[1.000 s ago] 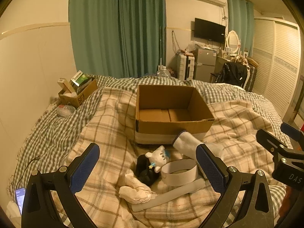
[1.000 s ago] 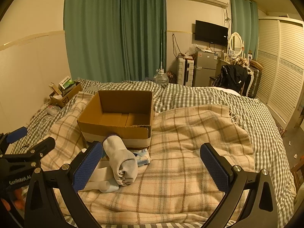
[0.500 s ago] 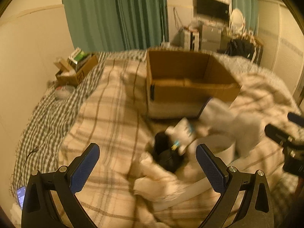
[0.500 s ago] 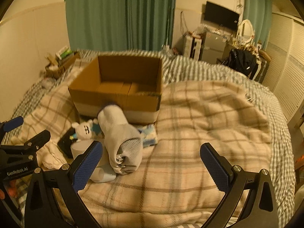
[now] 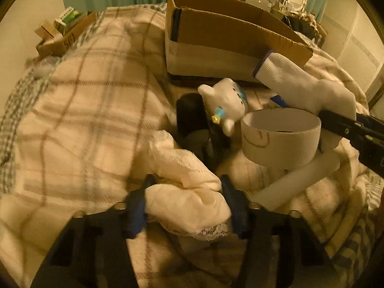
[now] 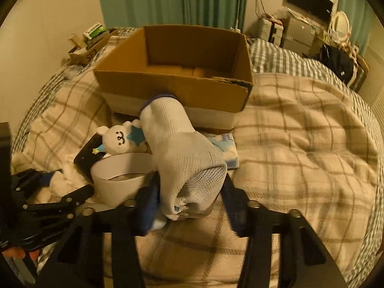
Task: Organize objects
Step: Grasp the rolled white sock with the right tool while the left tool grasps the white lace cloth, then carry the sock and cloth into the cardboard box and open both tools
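Right tongs (image 6: 189,206) pinching rolled sock (image 6: 182,158), cuff toward box (image 6: 172,91); left tongs (image 5: 186,206) pinching cloth (image 5: 189,192).

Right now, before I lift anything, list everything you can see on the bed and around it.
Cardboard box: one, brown, open, on the blanket behind the pile.
Rolled sock: one, white, leaning on the box front.
Lace-edged cloth: one, cream, nearest the left gripper.
Bear toy: one, white, on a black item.
Paper ring: one, white, beside the toy.
Tissue pack: one, blue-white, behind the sock.
Small box: one, brown, by the wall.
Left gripper: around the cloth.
Right gripper: around the sock.
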`<state>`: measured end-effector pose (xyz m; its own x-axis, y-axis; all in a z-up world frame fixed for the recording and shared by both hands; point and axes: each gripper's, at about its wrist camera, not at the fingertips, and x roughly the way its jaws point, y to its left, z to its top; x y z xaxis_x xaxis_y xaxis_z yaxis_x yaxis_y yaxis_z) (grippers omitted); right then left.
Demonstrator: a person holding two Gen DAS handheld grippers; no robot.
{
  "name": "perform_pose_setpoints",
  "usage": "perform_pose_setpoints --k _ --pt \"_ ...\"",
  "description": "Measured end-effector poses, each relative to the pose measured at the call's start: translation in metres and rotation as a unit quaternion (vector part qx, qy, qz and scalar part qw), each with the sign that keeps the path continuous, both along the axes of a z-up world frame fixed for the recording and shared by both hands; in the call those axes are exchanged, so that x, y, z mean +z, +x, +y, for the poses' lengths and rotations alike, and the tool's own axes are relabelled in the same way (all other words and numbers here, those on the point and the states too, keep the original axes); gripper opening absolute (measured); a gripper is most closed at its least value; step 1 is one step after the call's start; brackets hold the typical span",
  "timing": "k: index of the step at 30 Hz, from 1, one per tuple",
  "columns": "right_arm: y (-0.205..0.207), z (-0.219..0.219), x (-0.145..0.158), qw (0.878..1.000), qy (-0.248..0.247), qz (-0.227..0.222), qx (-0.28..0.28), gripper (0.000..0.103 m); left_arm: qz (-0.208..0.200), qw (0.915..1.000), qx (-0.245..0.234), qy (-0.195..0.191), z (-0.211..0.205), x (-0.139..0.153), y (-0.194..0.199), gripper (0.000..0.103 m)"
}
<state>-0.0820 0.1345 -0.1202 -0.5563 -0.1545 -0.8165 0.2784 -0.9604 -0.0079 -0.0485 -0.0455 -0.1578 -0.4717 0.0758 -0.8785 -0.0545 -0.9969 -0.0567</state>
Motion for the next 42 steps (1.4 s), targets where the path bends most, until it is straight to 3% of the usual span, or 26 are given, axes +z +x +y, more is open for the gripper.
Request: perform_pose_setpoints --k 2,5,12,16,18,20,24,28,34,37,42 --pt "0.005 -0.003 0.002 1.000 0.010 0.008 0.006 0.041 0.008 1.0000 0.003 0.003 -0.001 0.004 0.002 0.031" --pt "0.013 -0.003 0.013 1.000 0.006 0.024 0.008 0.039 0.022 0.9996 0.018 0.010 -0.005 0.014 0.007 0.021" --pt "0.032 0.002 0.048 0.997 -0.011 0.073 0.007 0.037 0.069 0.9971 0.033 0.004 -0.011 0.055 0.007 0.018" --pt "0.032 0.005 0.079 0.994 -0.034 0.104 0.002 0.036 0.103 0.9946 0.002 -0.018 0.002 0.086 -0.002 0.018" --pt "0.028 0.007 0.095 0.993 -0.038 0.116 0.000 0.036 0.103 0.9945 -0.018 -0.005 0.006 0.102 -0.013 0.018" --pt "0.021 0.007 0.114 0.990 -0.032 0.137 -0.008 0.036 0.107 0.9937 -0.027 0.020 0.009 0.121 -0.022 0.018" --pt "-0.006 0.011 0.152 0.984 -0.052 0.167 -0.024 0.036 0.173 0.9827 -0.066 -0.008 0.031 0.179 -0.046 0.018" --pt "-0.043 0.008 0.183 0.981 -0.054 0.185 -0.030 0.036 0.182 0.9794 -0.088 0.007 0.038 0.203 -0.092 0.018" --pt "-0.101 0.001 0.184 0.983 -0.047 0.178 -0.019 0.036 0.165 0.9832 -0.077 0.015 0.033 0.191 -0.169 0.018" --pt "-0.130 0.000 0.160 0.987 -0.047 0.154 -0.016 0.036 0.145 0.9867 -0.070 0.021 0.033 0.166 -0.197 0.018" --pt "-0.162 -0.001 0.101 0.993 -0.058 0.102 -0.015 0.035 0.128 0.9886 -0.078 -0.018 0.050 0.122 -0.218 0.018"
